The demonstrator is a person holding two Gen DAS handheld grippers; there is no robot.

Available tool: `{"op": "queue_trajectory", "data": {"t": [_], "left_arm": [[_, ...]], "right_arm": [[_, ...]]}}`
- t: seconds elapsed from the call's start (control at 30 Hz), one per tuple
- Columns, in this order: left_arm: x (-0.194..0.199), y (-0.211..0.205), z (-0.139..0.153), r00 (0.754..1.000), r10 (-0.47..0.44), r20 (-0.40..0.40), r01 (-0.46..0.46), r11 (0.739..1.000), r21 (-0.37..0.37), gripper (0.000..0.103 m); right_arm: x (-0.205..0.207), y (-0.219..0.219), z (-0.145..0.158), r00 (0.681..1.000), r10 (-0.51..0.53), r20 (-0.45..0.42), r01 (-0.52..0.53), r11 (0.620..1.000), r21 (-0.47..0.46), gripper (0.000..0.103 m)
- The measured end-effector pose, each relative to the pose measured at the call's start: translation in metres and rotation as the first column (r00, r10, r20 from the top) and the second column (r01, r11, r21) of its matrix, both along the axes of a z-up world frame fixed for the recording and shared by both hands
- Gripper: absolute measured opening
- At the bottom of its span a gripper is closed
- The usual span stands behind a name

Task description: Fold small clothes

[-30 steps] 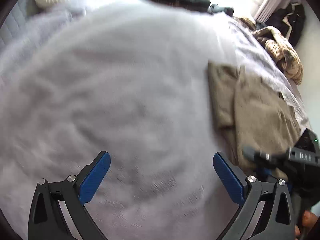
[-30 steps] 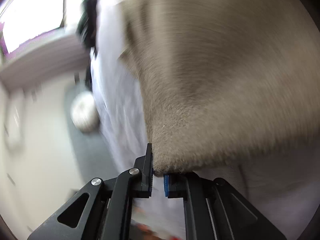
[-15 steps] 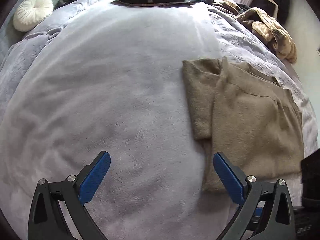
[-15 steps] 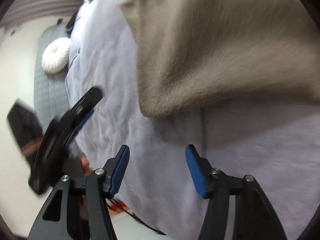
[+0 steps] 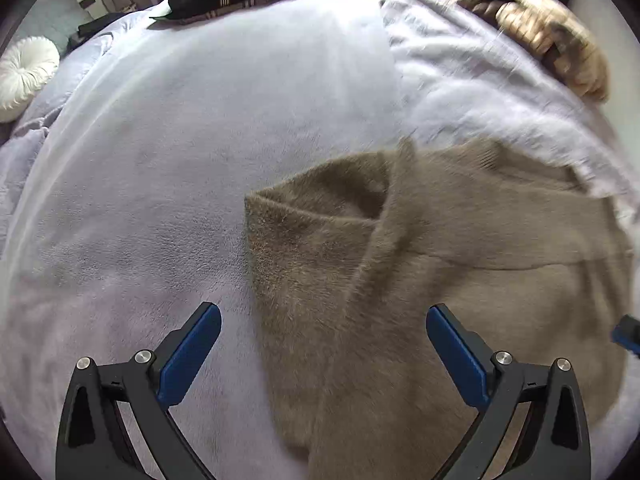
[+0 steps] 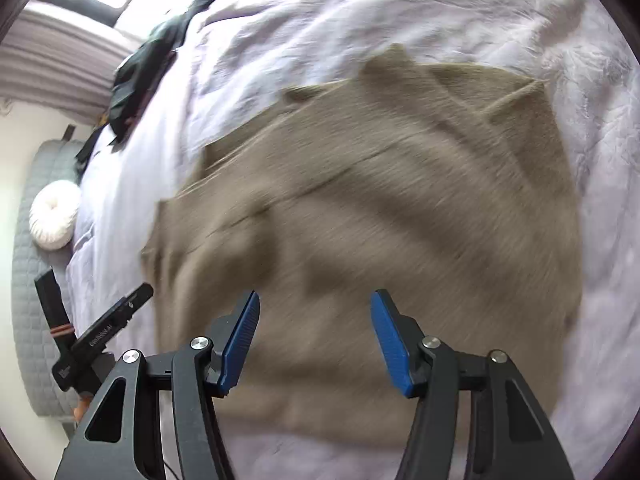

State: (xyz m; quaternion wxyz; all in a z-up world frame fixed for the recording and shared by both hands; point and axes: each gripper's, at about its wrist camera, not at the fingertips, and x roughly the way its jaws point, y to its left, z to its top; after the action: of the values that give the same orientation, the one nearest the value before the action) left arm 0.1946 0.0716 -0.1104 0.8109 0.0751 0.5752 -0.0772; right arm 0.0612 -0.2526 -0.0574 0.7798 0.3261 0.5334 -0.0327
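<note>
On gripper: small white lettering, unreadable.

The only writing that shows is a short line of small white letters on the black body of the left gripper, at the near left edge in the right wrist view, and it is too small and blurred to read. In the left wrist view no text, label, brand, number or sign can be read.
</note>
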Motion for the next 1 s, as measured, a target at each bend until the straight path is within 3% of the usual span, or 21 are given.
{"op": "queue_trajectory", "data": {"t": [0.03,0.13,0.23,0.33,0.4,0.53,0.8,1.0], "left_arm": [[0.004,-0.001,-0.01,1.0,0.009,-0.018,-0.009,1.0,0.025,0.103],[0.012,0.014,-0.026,0.996,0.051,-0.067,-0.055,0.997,-0.05,0.103],[0.017,0.027,-0.02,0.995,0.074,-0.064,-0.077,0.996,-0.043,0.103],[0.015,0.035,-0.012,0.994,0.084,-0.063,-0.085,0.996,-0.009,0.103],[0.008,0.038,-0.004,0.994,0.086,-0.073,-0.087,0.996,-0.006,0.103],[-0.015,0.041,0.013,0.993,0.069,-0.092,-0.072,0.997,-0.033,0.103],[-0.075,0.033,0.032,0.992,0.022,-0.128,-0.029,0.998,-0.055,0.103],[-0.121,0.024,0.03,0.983,0.021,-0.18,-0.033,0.997,-0.066,0.103]], "right_arm": [[0.004,-0.012,-0.013,0.999,-0.01,-0.032,0.01,1.0,-0.015,0.062],[-0.001,-0.031,-0.033,0.998,0.013,-0.054,-0.013,1.0,-0.009,0.053],[-0.01,-0.037,-0.023,0.999,0.034,-0.03,-0.036,0.998,-0.06,0.053],[-0.023,-0.057,-0.018,0.999,-0.026,-0.043,0.022,0.995,-0.102,0.055],[-0.04,-0.076,-0.016,0.996,-0.079,-0.043,0.075,0.995,-0.07,0.056],[-0.06,-0.081,-0.009,0.996,-0.088,-0.029,0.087,0.995,-0.039,0.069],[-0.115,-0.057,-0.017,0.992,-0.117,-0.049,0.122,0.986,0.115,0.069],[-0.134,-0.031,-0.031,0.991,-0.111,-0.08,0.124,0.977,0.174,0.07]]}}
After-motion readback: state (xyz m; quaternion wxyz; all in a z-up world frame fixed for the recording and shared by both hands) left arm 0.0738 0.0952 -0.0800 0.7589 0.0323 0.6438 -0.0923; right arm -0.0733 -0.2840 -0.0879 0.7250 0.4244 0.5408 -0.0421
